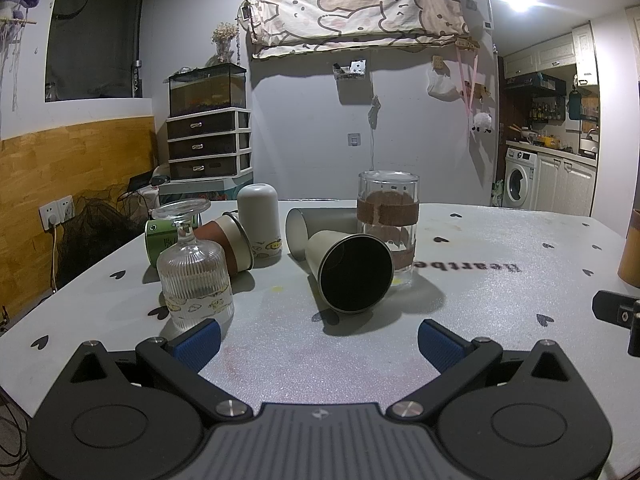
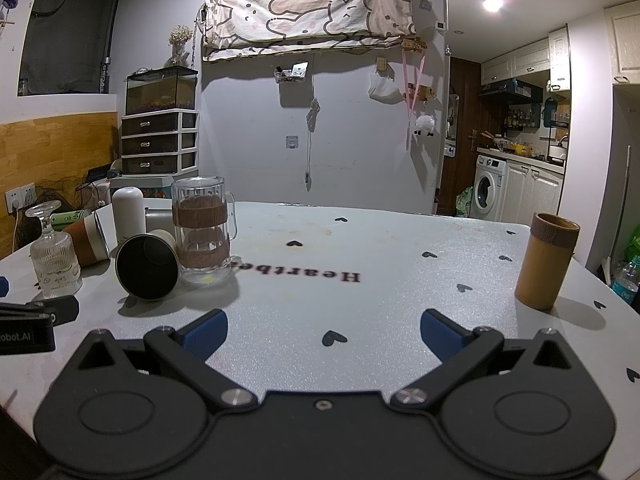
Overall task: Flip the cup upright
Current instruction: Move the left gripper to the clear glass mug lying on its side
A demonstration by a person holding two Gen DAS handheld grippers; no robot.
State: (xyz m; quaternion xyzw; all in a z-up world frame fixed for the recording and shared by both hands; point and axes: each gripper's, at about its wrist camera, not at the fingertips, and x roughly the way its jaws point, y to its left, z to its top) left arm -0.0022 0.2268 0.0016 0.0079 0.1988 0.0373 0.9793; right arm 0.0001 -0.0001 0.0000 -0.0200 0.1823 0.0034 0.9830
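Observation:
A cream cup with a dark inside (image 1: 352,274) lies on its side on the grey table (image 1: 480,280), mouth toward me; it also shows in the right wrist view (image 2: 148,266). My left gripper (image 1: 318,342) is open and empty, just in front of that cup. My right gripper (image 2: 322,334) is open and empty over bare table, the lying cup off to its left. A ribbed stemmed glass (image 1: 196,280) stands upside down by the left fingertip (image 1: 200,342). A brown-banded cup (image 1: 230,246) and a grey cup (image 1: 316,226) also lie on their sides.
An inverted glass mug with a cork band (image 1: 388,224) stands behind the lying cup. A white inverted tumbler (image 1: 259,222) and a green can (image 1: 160,238) sit further back. An upright bamboo cup (image 2: 546,266) stands at the right. The left gripper's body (image 2: 28,322) shows at the left edge.

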